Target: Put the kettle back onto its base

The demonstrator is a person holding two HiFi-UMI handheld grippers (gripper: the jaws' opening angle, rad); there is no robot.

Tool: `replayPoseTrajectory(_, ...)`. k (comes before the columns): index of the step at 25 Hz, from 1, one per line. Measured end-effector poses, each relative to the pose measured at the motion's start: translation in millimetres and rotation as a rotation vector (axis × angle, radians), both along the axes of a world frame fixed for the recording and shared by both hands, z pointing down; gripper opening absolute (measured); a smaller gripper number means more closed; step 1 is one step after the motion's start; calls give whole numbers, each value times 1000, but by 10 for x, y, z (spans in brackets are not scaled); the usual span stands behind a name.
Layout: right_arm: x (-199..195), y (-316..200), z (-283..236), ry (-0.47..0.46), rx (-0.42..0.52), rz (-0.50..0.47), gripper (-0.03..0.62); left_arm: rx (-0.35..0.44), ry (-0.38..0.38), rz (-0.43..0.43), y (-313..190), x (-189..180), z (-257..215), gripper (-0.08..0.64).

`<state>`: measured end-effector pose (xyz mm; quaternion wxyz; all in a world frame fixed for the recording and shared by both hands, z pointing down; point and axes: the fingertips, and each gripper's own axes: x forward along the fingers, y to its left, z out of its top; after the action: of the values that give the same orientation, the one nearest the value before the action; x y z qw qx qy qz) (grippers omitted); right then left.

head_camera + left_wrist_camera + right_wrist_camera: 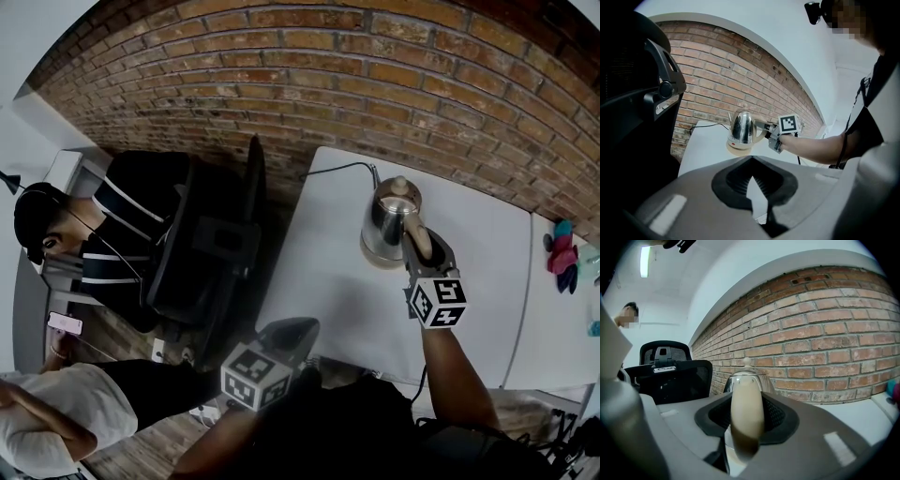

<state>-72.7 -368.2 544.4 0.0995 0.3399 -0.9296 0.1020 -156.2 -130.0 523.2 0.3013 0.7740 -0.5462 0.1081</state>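
Far left, two people [94, 253] stand well off the table. Black office chair [211, 239] is parked just beside the table [328, 281] along its left edge, so it's tight on that side. The table's far edge butts against the brick wall [375, 75], and a cord [339, 169] trails across the back left corner. The tabletop is bare left of and in front of the kettle, with plenty of room there. My left gripper [752, 159] hangs off the near edge, pointing at the table, tips pressed together with nothing between them. The kettle [386, 225] sits upright on its base [740, 149] at the back of the table, near the wall. Its lid is on, so I can't see the contents. My right gripper [418, 242] comes in from the near side, jaws partly spread and pinching the cream handle [746, 413], one pad on each side. Right of that the table is clear out to its right edge, then comes a second white surface [553, 319] with pink and teal items [564, 255], well apart from the kettle.
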Motion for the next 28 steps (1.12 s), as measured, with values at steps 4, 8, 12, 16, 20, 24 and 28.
replayPoseTrajectory(4, 86, 71, 68, 22, -13, -6, 164, 10, 6, 1, -23, 3, -13, 0)
replayPoseTrajectory(8, 123, 146, 137, 49, -20, -20, 164, 15, 12, 13, -33, 29, -24, 0)
replayPoseTrajectory(12, 161, 186, 206, 66, -37, -23, 164, 22, 16, 18, -47, 52, -38, 0)
replayPoseTrajectory(16, 207, 254, 294, 94, -48, -23, 166, 21, 16, 28, -31, 61, -42, 0)
replayPoseTrajectory(20, 244, 307, 381, 124, -59, -23, 166, 26, 19, 30, -29, 66, -45, 0)
replayPoseTrajectory(24, 287, 361, 468, 159, -65, -16, 169, 28, 22, 42, -19, 87, -53, 0)
replayPoseTrajectory(28, 289, 358, 481, 180, -60, -15, 172, 31, 29, 53, -10, 132, -88, 0)
